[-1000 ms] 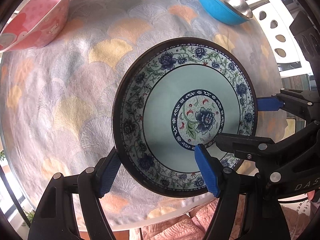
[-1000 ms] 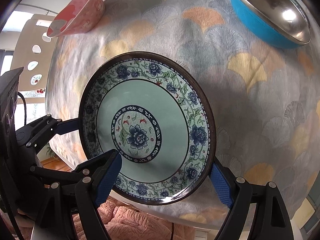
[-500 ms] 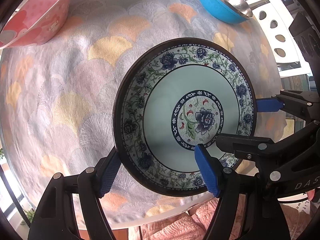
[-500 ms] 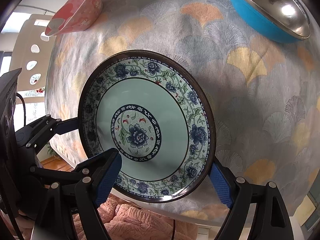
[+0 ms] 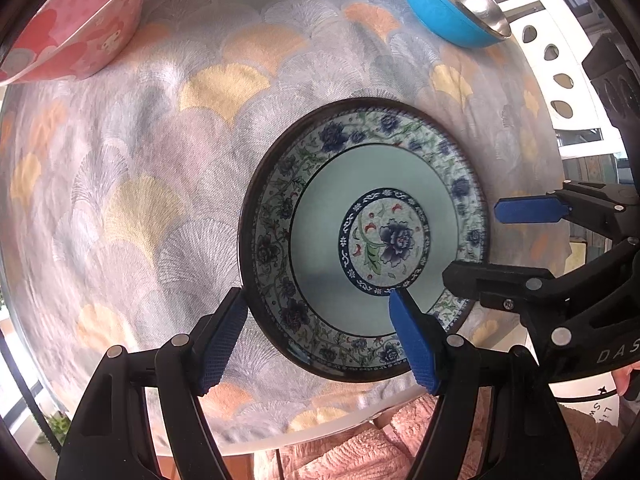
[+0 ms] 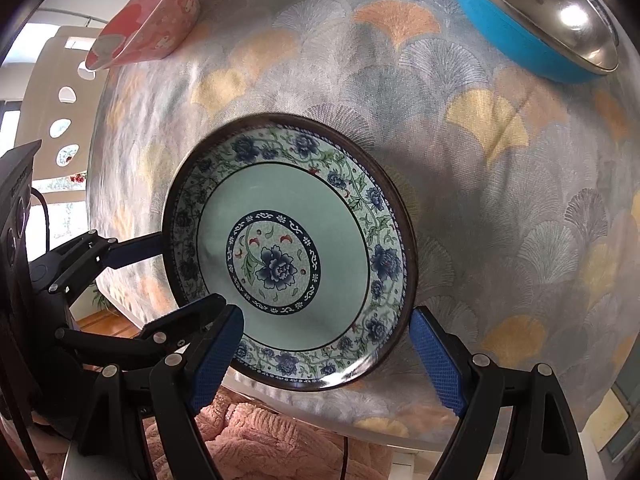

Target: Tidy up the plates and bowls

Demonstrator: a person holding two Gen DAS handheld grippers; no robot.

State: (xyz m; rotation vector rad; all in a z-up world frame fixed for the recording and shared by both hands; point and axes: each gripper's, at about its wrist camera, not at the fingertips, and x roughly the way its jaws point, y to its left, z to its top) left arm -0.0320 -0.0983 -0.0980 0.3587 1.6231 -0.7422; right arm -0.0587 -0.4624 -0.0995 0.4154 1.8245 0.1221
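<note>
While both claws are pointing steeply down at the near edge of the table [image 5: 120, 184], each is straddling the rim of the same plate [image 5: 372, 236], one from either side. The left claw [image 5: 320, 340] is standing wide, one pad just outside the plate's left rim and the other hanging over its pale centre; whether either pad is actually pressing I cannot tell, though nothing looks clamped. The right claw [image 6: 332, 352] is standing wider, with one pad over the bowl of the plate and the other just outside the right rim, again with no clear squeeze.

The plate is lying flat on the fan-patterned cloth [image 6: 500, 220], close to the table's near edge, directly ahead of and below both claws, so neither hand is nearer. Being round, it is offering no long axis; the rim is the only hold.

Farther out, a pink bowl [image 5: 68, 28] is sitting at the far left and a blue bowl [image 5: 452, 8] at the far right, both well apart from the plate. A judgement: closing on the rim comes next.
</note>
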